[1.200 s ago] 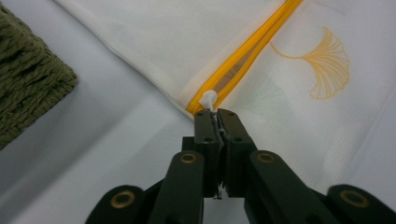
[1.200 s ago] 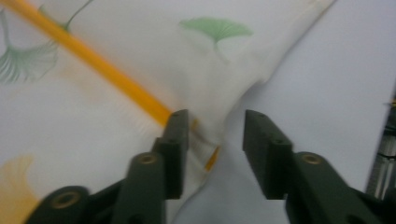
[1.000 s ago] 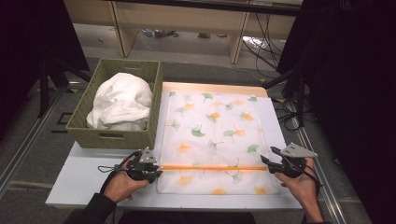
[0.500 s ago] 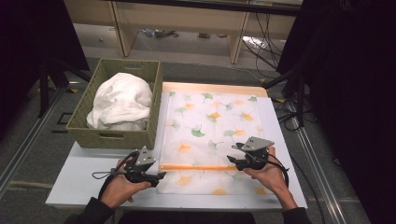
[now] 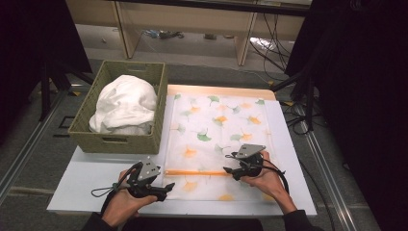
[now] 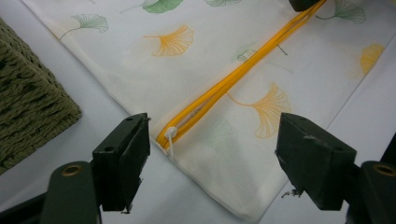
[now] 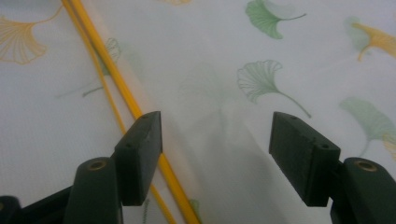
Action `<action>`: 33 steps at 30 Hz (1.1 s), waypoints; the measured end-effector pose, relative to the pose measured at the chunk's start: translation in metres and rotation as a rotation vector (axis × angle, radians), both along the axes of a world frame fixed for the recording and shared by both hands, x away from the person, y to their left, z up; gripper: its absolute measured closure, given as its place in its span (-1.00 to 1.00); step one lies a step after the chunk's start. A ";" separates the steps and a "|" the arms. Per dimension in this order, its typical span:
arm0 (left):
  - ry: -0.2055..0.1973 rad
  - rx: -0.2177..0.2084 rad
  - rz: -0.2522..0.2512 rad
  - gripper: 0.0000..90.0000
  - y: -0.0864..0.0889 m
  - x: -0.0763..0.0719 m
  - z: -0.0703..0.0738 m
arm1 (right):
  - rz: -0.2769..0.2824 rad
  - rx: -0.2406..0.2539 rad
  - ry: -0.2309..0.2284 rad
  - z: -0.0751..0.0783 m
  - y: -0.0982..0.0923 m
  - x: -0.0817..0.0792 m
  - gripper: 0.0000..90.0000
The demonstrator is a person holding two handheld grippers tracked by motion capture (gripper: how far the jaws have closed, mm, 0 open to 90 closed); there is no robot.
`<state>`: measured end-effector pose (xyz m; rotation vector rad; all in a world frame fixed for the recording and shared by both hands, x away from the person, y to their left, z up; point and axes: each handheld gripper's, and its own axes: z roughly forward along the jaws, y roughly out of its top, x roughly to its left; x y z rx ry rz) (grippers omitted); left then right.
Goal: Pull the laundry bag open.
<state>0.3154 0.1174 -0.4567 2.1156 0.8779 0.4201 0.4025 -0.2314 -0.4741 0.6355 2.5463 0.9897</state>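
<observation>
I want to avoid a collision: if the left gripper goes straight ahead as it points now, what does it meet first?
Probably the white zipper pull at the end of the orange zipper, on the ginkgo-print bag, between the left gripper's open jaws; depth is unclear.

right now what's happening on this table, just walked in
A person holds tongs in each hand over a leaf-print mesh bag lying flat on the table. The left tongs are open at the end of the orange zipper, around its white pull. The right tongs are open over the bag, straddling the zipper farther along. Neither grips anything yet. A basket of white cloth sits beside the bag.
</observation>
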 end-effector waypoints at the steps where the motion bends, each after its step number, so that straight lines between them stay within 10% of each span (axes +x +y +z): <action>1: 0.009 -0.008 0.002 -0.45 0.000 0.000 -0.001 | 0.003 0.001 0.007 -0.001 0.001 -0.001 -0.21; 8: 0.001 0.000 0.001 -0.64 0.000 0.002 -0.001 | 0.046 -0.061 0.031 -0.008 0.008 -0.004 -0.31; 20: 0.031 -0.014 -0.028 -0.64 0.000 0.002 -0.002 | -0.027 -0.160 -0.098 -0.007 0.002 0.006 -0.21; 28: 0.051 -0.116 -0.040 -0.64 -0.002 -0.001 -0.002 | -0.061 -0.220 -0.196 -0.005 0.005 0.014 -0.13; 33: 0.010 -0.116 -0.051 -0.62 -0.002 -0.003 0.001 | -0.019 -0.221 -0.146 -0.002 0.004 0.014 -0.09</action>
